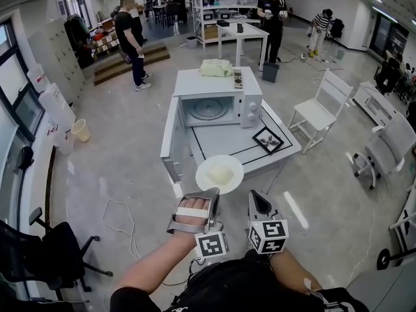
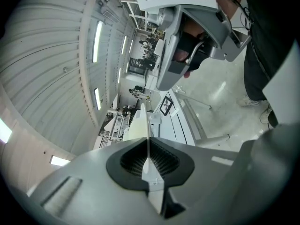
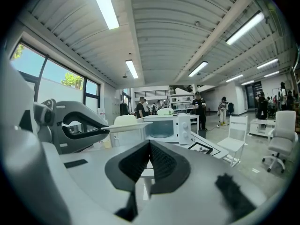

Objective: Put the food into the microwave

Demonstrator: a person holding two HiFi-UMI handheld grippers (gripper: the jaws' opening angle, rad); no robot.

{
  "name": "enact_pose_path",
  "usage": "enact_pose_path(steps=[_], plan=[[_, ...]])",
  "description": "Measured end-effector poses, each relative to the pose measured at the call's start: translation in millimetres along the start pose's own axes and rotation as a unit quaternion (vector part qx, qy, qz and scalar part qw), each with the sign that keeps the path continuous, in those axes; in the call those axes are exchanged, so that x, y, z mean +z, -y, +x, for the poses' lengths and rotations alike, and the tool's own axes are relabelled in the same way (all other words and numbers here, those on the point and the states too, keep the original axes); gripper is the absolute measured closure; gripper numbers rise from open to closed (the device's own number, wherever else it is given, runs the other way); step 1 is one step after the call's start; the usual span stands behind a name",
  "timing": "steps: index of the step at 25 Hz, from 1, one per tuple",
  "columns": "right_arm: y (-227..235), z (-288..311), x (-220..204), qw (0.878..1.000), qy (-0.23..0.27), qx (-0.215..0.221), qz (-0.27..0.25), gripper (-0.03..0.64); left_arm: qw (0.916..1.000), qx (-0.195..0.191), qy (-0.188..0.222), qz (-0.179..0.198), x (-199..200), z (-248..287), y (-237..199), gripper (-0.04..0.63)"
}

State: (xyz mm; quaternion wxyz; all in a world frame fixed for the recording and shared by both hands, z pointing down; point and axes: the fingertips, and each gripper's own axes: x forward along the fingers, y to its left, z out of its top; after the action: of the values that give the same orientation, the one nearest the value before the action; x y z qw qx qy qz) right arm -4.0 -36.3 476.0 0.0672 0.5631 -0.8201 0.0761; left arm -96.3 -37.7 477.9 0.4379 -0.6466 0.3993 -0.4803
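A white plate [image 1: 220,174] with a pale lump of food [image 1: 221,173] hangs in the air in front of the table, level. My left gripper [image 1: 213,194] is shut on the plate's near rim; in the left gripper view the plate [image 2: 146,125] runs edge-on between the closed jaws of the left gripper [image 2: 148,148]. The white microwave [image 1: 218,106] stands on the low white table [image 1: 244,145] with its door [image 1: 170,135] swung open to the left and its cavity empty. My right gripper [image 1: 255,199] is shut on nothing, just right of the plate, and its own view shows the right gripper [image 3: 150,150] pointing at the microwave [image 3: 165,128].
A framed picture [image 1: 267,139] lies on the table right of the microwave. A cloth bundle [image 1: 215,67] and a remote [image 1: 238,78] sit on top of the microwave. A white chair [image 1: 320,109] stands to the right. People stand further back in the room.
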Motion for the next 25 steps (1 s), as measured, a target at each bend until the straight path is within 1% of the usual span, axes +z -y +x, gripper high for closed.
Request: enact_pose_path(steps=[3, 8, 17, 20, 25], plan=[[2.4, 13.7, 2.9, 1.000, 0.003, 0.004, -0.001, 0.609, 1.0000, 0.000, 0.001, -0.007, -3.2, 10.7, -3.6, 0.571], [12.0, 41.2, 10.5, 1.000, 0.012, 0.013, -0.001, 0.609, 0.9999, 0.006, -0.011, -0.004, -9.4, 36.7, -12.2, 0.572], [45.3, 95.5, 24.3, 0.999, 0.022, 0.026, 0.003, 0.609, 0.9995, 0.009, -0.031, 0.006, -9.2, 94.6, -25.4, 0.572], [57.9, 113.4, 24.9, 0.999, 0.020, 0.028, 0.008, 0.609, 0.9995, 0.007, -0.032, -0.003, -5.8, 115.9, -29.3, 0.572], [80.4, 144.2, 30.9, 0.999, 0.017, 0.034, 0.015, 0.609, 0.9990, -0.008, -0.043, -0.011, -4.4, 151.7, -32.8, 0.571]])
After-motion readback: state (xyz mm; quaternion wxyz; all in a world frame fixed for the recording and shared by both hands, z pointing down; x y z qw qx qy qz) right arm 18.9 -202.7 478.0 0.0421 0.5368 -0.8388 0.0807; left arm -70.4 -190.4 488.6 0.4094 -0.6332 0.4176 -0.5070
